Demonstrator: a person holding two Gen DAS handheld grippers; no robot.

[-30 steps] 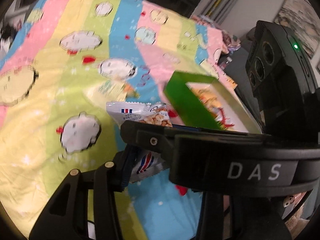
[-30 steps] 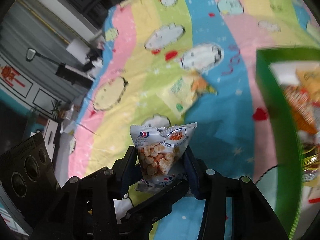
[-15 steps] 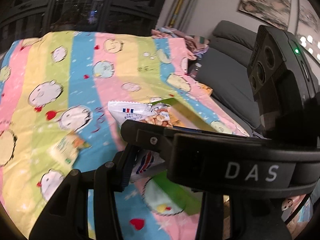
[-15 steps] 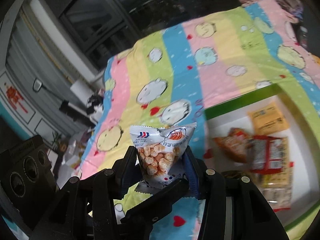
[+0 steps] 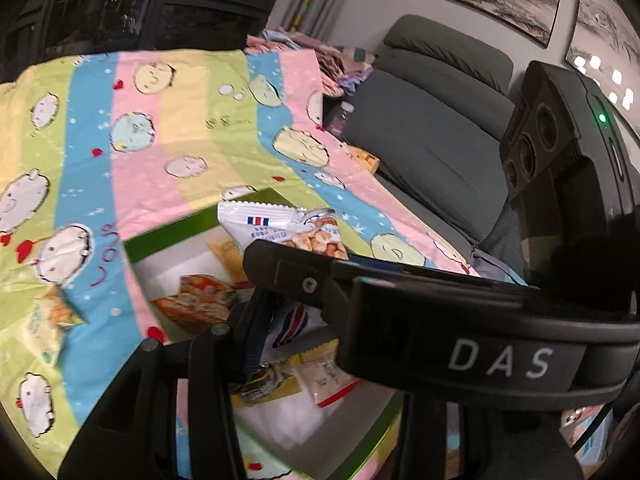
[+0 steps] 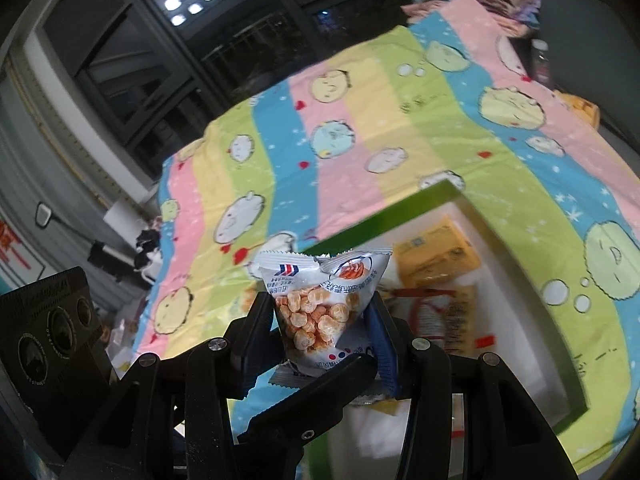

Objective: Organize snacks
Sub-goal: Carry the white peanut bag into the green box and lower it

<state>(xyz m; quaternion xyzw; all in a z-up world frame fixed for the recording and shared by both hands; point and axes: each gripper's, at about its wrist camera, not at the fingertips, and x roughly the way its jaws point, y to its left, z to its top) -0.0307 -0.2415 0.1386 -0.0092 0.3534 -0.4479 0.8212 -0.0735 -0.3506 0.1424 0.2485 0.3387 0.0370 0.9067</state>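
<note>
**Foil-film snack packet pinched by two grippers above the collecting box**

Crinkled white film, printed with a red-and-blue stripe and a picture of orange puffs, forms the snack packet (image 6: 326, 304). Left of the tools, the striped cartoon bedsheet (image 5: 132, 168) carries one loose green sachet (image 5: 48, 320), well apart from the box. At centre, the right gripper (image 6: 322, 334) pinches the packet across its lower body, one jaw on each side, the sealed top standing upright ahead of the fingers. The left gripper (image 5: 288, 292) also appears closed on the packet (image 5: 280, 228), though the right tool's black body hides its far jaw, so that grip is judged, not plainly seen. Ahead of and below both tools lies the green-rimmed box (image 6: 400, 210), its white floor already bearing several packets (image 6: 436, 262). Right of the tools, a grey sofa (image 5: 432, 140) borders the sheet.

Handling, as judged: the packet is light, air-filled and soft, and its contents are brittle, so hard squeezing risks crushing them. Glossy film may slip; the flat crimped seams offer the surest hold. Release looks safe once the packet hangs over the box floor.
</note>
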